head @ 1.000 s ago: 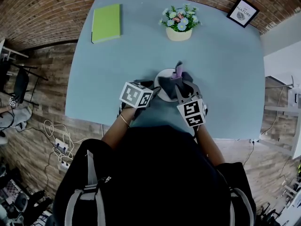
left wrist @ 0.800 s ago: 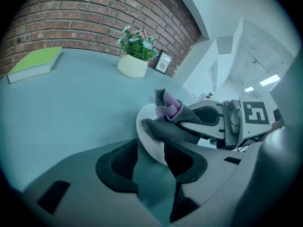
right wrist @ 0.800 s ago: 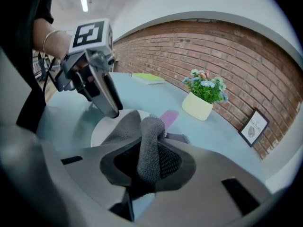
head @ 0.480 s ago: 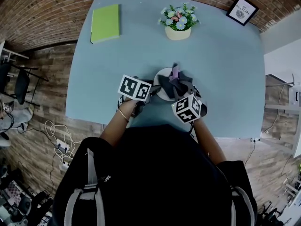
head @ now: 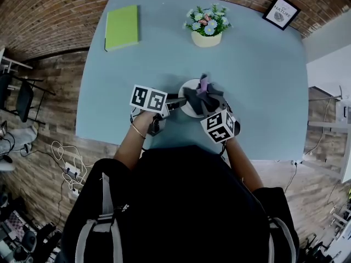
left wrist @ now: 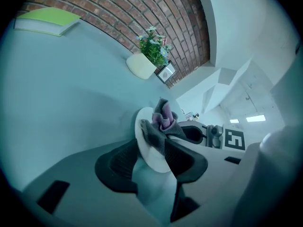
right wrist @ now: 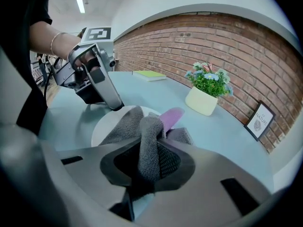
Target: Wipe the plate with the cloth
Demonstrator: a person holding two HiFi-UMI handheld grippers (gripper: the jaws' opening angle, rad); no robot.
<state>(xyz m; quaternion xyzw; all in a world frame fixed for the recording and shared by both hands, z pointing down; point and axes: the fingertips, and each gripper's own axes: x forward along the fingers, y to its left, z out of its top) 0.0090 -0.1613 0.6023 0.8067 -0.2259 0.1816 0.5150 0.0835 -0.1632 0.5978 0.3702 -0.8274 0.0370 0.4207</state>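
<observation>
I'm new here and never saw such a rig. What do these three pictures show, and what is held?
A person works with two handheld two-jaw grippers; there is no robot. One picture looks down from a camera on the person's head; the other two come from cameras on the grippers. On the table are a plate, a book, a flower pot and a frame. The left gripper pinches the plate's rim; the right gripper grips the cloth, on the plate.

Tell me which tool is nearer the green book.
Left. The left tool grips the plate by its left rim, on the green book's side. The right tool holds the cloth over the plate, farther from the book.
</observation>
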